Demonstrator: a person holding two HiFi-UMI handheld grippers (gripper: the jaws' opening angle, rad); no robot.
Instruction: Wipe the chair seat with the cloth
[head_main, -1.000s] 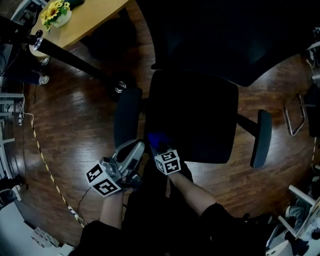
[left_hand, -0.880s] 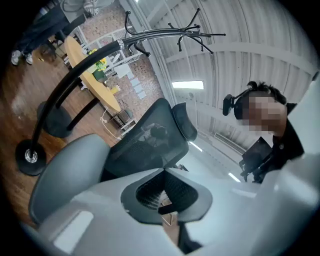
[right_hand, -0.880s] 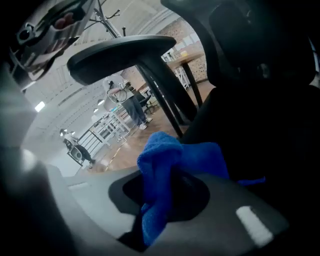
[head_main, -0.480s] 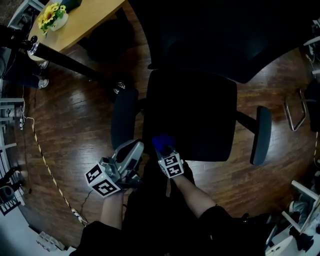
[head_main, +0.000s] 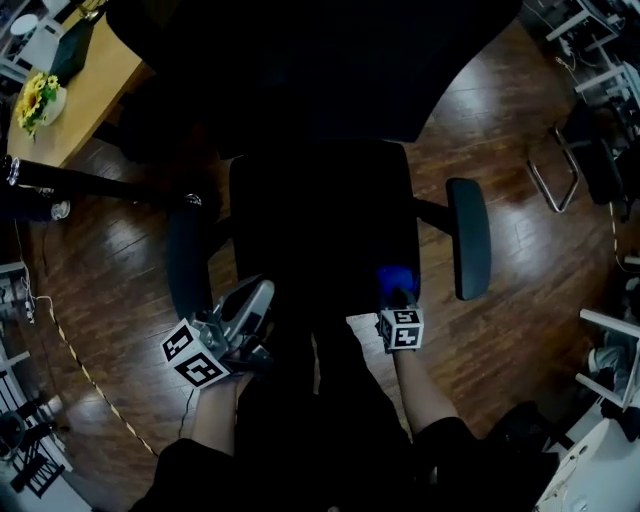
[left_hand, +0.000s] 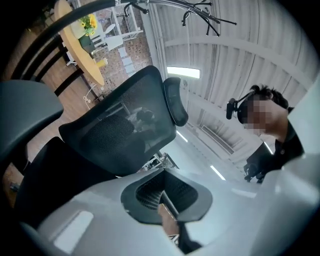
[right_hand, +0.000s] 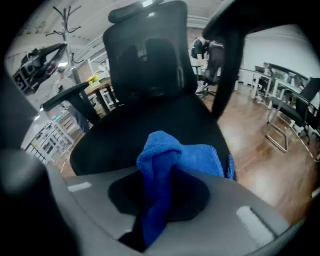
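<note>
A black office chair fills the middle of the head view, its seat (head_main: 320, 230) dark and flat, its mesh back (left_hand: 117, 132) upright in the left gripper view. My right gripper (head_main: 396, 296) is shut on a blue cloth (head_main: 394, 279) at the seat's front right corner. In the right gripper view the cloth (right_hand: 170, 165) bunches up between the jaws with the seat (right_hand: 145, 127) just beyond it. My left gripper (head_main: 247, 308) hangs off the seat's front left, below the left armrest (head_main: 188, 262), shut with nothing in it.
The right armrest (head_main: 468, 238) sticks out beside the cloth. A wooden table with yellow flowers (head_main: 38, 98) stands at the far left, a black pole (head_main: 90, 185) crossing in front. A metal chair frame (head_main: 556, 172) stands at the right on the wooden floor.
My right gripper has carried the cloth from the seat's front left corner across to its front right corner. The left gripper has kept its place by the left armrest.
</note>
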